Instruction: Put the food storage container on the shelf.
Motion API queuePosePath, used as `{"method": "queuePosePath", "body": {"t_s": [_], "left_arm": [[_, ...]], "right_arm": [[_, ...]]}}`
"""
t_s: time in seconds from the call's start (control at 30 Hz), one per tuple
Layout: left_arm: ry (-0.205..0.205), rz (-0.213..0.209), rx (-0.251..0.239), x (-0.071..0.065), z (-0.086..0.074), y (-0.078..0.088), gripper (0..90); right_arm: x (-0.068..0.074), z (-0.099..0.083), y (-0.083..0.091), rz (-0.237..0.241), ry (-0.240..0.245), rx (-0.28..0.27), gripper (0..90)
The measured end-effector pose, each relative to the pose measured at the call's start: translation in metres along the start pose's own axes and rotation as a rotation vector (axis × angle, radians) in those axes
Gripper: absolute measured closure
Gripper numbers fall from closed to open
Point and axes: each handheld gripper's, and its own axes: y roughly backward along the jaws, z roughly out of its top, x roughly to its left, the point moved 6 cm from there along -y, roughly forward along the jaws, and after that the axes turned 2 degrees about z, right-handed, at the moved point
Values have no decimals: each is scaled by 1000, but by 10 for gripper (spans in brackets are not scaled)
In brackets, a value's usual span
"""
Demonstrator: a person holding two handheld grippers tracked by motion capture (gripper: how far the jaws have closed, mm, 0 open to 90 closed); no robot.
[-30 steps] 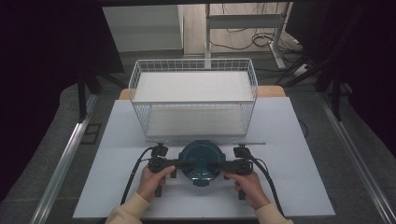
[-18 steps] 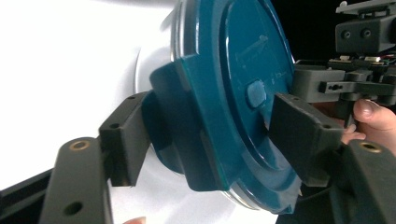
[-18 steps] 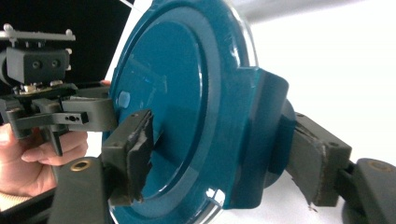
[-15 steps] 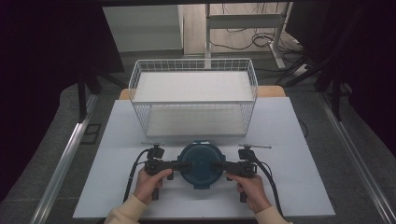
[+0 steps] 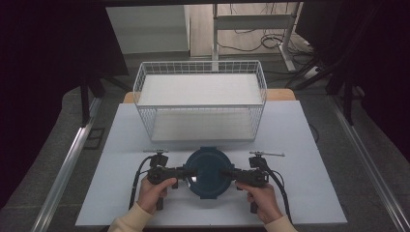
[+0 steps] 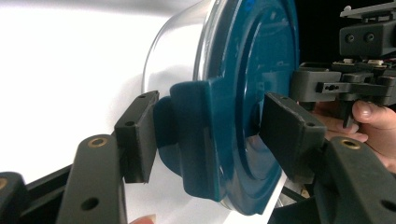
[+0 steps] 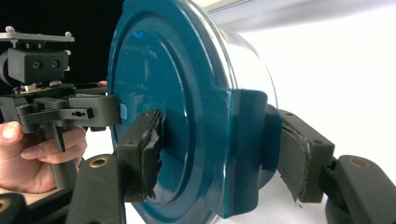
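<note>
White desk (image 5: 309, 145) under dim room light, dark surrounds, w/ a white wire basket (image 5: 200, 104) standing empty at upper centre of the high view. Lower centre of that frame: a round container w/ teal lid (image 5: 209, 171), sitting on the desk just in front of the basket but apart from it. Left gripper (image 5: 183, 173) comes in from the frame's left, right gripper (image 5: 226, 174) from the right, each held in a hand, one at each side of the lid. Left gripper view: jaws straddle the lid's side tab (image 6: 198, 140), one pad against its outer face, the other at the lid top; looks like a pinch, not fully tight. Right gripper view: jaws clamp the opposite tab (image 7: 243, 149), worn pads (image 7: 152, 144) pressed on both sides. Clear body (image 6: 175, 51) visible beneath the lid. Judgement: both grips are set, so the approach is done. Left to do: either unlatch the tabs and lift the lid off, or raise the whole container & put it in the basket; can't tell which. Lid is on, container not yet lifted.
</note>
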Motion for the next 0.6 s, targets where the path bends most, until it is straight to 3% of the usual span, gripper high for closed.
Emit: {"method": "queuePosePath", "body": {"t_s": [0.23, 0.6], "left_arm": [[-17, -2, 3, -3, 1, 2, 404], [-66, -16, -31, -20, 12, 16, 405]], "right_arm": [[4, 2, 2, -9, 41, -8, 374], [26, 13, 17, -24, 134, -55, 374]]}}
